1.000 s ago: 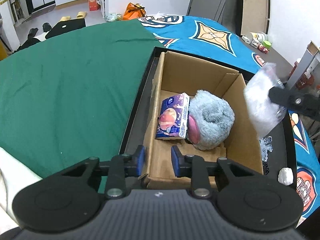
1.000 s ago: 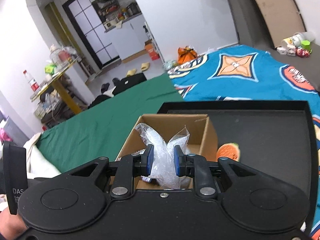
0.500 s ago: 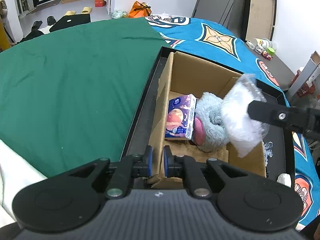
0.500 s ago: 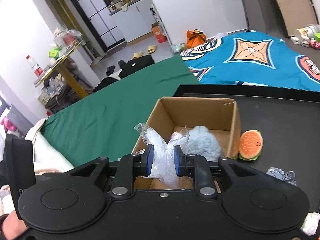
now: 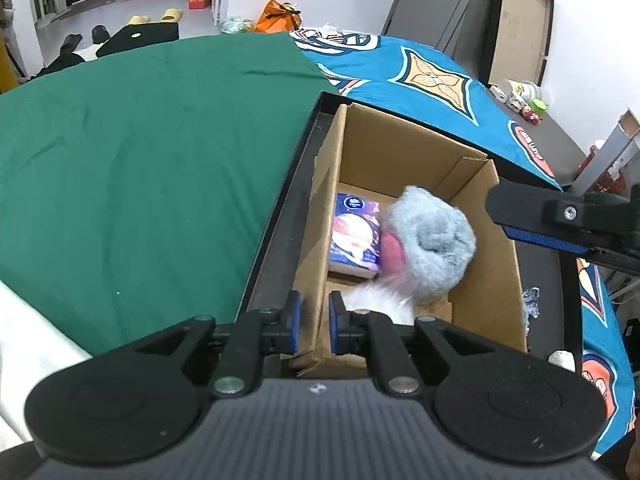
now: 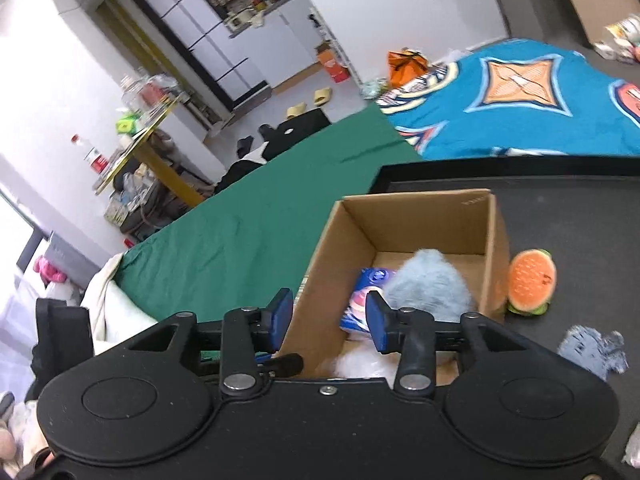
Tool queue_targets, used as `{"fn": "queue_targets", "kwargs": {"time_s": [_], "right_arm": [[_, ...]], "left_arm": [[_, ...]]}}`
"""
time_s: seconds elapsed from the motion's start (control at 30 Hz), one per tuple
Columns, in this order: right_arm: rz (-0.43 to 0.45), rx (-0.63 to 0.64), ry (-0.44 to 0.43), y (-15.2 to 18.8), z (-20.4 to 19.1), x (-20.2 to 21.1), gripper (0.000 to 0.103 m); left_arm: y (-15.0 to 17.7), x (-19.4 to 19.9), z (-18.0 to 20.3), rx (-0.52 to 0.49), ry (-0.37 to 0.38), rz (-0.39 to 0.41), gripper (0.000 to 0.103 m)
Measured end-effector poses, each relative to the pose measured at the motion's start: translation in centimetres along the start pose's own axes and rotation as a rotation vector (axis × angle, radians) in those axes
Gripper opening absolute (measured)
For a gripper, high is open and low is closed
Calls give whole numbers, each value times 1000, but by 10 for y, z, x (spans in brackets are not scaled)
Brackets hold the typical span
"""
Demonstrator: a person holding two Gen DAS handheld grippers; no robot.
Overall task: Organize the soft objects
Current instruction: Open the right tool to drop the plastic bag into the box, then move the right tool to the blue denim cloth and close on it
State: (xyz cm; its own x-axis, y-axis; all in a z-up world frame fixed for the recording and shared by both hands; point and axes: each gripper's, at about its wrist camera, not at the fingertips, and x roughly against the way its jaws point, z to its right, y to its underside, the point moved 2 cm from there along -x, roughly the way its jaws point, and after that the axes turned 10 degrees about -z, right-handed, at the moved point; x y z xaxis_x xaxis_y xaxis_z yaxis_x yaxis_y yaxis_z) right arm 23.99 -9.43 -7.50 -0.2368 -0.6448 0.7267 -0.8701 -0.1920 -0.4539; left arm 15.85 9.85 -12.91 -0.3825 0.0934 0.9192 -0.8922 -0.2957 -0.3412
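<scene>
The left gripper [image 5: 312,322] pinches the near wall of the cardboard box [image 5: 496,264]. The right gripper [image 6: 329,320] has just been opening and holds nothing. The white bag [image 5: 380,306] lies in the box beside the fluffy blue toy [image 5: 434,248].

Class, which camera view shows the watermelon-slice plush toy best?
The right wrist view. There the watermelon-slice plush lies in full sight on the black tray, just outside the cardboard box. In the left wrist view the box's far wall hides that spot, so the toy does not show at all.
</scene>
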Motion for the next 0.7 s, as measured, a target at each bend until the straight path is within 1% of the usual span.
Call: {"fn": "queue_targets", "kwargs": {"time_s": [0.03, 0.13, 0.27, 0.37, 0.43, 0.53, 0.7], "right_arm": [[1, -18, 5, 1, 4, 3, 41], [6, -57, 35, 3, 15, 10, 41], [10, -123, 46, 4, 32, 19, 41], [-29, -145, 33, -2, 40, 24, 42], [-46, -128, 74, -6, 42, 27, 42], [-76, -103, 120, -8, 48, 29, 43], [-117, -118, 173, -7, 68, 29, 44]], "left_arm": [[0, 1, 0, 0, -1, 4, 14], [0, 1, 1, -3, -9, 8, 14], [0, 2, 3, -9, -22, 10, 16], [1, 3, 5, -19, -36, 12, 26], [0, 4, 7, -23, -53, 19, 35], [0, 5, 9, -29, -66, 25, 42], [0, 4, 15, -54, -100, 37, 49]]}}
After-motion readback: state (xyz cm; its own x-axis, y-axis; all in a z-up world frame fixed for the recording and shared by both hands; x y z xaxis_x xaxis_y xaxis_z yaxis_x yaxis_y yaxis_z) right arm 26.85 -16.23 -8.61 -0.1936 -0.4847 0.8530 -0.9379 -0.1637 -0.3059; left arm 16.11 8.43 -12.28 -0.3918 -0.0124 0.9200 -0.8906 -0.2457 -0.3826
